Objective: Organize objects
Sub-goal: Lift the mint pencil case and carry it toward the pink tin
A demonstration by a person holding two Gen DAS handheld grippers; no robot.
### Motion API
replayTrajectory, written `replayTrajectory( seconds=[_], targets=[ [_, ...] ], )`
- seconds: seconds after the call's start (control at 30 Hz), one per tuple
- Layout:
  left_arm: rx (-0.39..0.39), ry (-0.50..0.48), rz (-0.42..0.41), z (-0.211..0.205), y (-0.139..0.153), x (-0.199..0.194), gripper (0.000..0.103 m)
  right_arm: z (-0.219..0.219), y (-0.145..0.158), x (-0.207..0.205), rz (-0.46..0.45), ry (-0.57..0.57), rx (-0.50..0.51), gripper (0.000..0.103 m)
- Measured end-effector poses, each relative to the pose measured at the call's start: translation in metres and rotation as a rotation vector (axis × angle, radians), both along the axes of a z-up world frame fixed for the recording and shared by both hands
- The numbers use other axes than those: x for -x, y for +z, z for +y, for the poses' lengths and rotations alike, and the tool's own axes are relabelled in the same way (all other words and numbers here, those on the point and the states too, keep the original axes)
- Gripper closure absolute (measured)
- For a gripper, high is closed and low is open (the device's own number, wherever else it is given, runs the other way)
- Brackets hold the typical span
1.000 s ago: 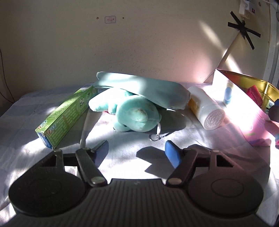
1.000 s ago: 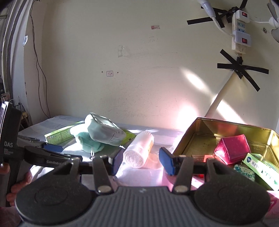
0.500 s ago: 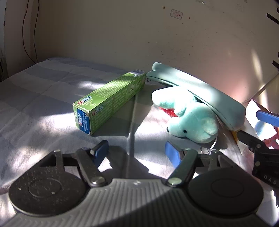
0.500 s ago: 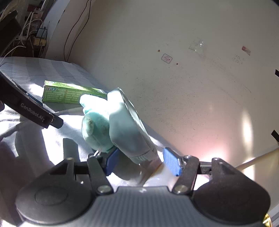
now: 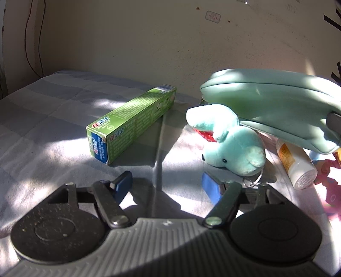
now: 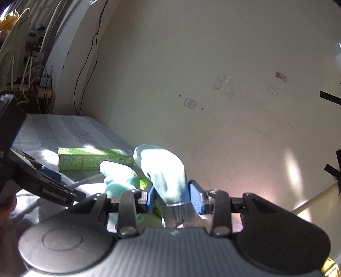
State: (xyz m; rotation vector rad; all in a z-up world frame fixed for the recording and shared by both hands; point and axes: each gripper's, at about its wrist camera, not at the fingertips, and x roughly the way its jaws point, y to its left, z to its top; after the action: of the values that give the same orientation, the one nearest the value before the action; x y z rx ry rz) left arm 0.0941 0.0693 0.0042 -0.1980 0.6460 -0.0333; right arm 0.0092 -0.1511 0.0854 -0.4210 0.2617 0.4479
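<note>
Teal pouch: soft zip case (image 6: 164, 176), one end pinched between blue pads (image 6: 195, 199) of right gripper (image 6: 172, 199); the rest is lifted clear of the cloth, hanging over the plush and bottle in the left wrist view (image 5: 275, 106).
Right gripper: jaws have just been closing, now clamped on the pouch end; pads press both sides of it.
Left gripper: (image 5: 167, 186) jaws apart, nothing between them, blue pads (image 5: 210, 188) over bare cloth just in front of the toothpaste box and plush.
Toothpaste box: long green carton (image 5: 132, 122) lying flat on the cloth, left of the plush, apart from it; Chinese lettering in red and white on the near corner and blue end flap, fine print on the side too small to read; barcode on the far end.
Plush: mint toy animal (image 5: 230, 147) lying on the cloth under the raised pouch, red patch at its neck, metal key ring (image 5: 250, 182) at its near end.
Bottle: white, ribbed cap, orange label (image 5: 296, 164), on its side to the right of the plush, partly under the pouch; label text unreadable.
Cloth: grey-white checked sheet (image 5: 42, 119), sun patches.
Other writing: "GenRobot.AI" on left gripper's black arm (image 6: 55, 194) in right wrist view.
Wall: cream, small red-print sticker (image 5: 212, 16), unreadable.
</note>
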Motion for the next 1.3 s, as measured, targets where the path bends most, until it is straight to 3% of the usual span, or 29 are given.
replayTrajectory(
  seconds=[0.13,0.23,0.33,0.43,0.63,1.03,1.23,1.3],
  targets=[
    [0.034,0.004,-0.023,0.004,0.001,0.003,0.029,-0.05,0.035,0.053,-0.008,0.033,-0.142,0.07],
    [0.053,0.008,-0.049,0.005,0.003,0.006,0.029,-0.094,0.054,0.078,0.078,0.048,-0.288,0.07],
    [0.065,0.01,-0.073,0.005,0.004,0.009,0.029,-0.124,0.051,0.081,0.215,0.06,-0.438,0.071],
    [0.058,0.013,-0.09,0.003,0.007,0.014,0.029,-0.141,0.03,0.071,0.277,0.001,-0.517,0.071],
    [0.049,-0.045,-0.09,-0.006,0.008,0.028,0.029,-0.16,-0.016,0.051,0.359,-0.199,-0.562,0.069],
    [0.059,-0.152,-0.109,-0.016,0.002,0.043,0.028,-0.157,-0.07,0.05,0.471,-0.31,-0.491,0.053],
    [0.054,-0.172,-0.117,-0.019,0.002,0.046,0.024,-0.161,-0.071,0.052,0.459,-0.321,-0.513,0.038],
    [0.054,-0.178,-0.12,-0.019,0.002,0.047,0.023,-0.164,-0.069,0.055,0.44,-0.328,-0.521,0.028]
  ],
)
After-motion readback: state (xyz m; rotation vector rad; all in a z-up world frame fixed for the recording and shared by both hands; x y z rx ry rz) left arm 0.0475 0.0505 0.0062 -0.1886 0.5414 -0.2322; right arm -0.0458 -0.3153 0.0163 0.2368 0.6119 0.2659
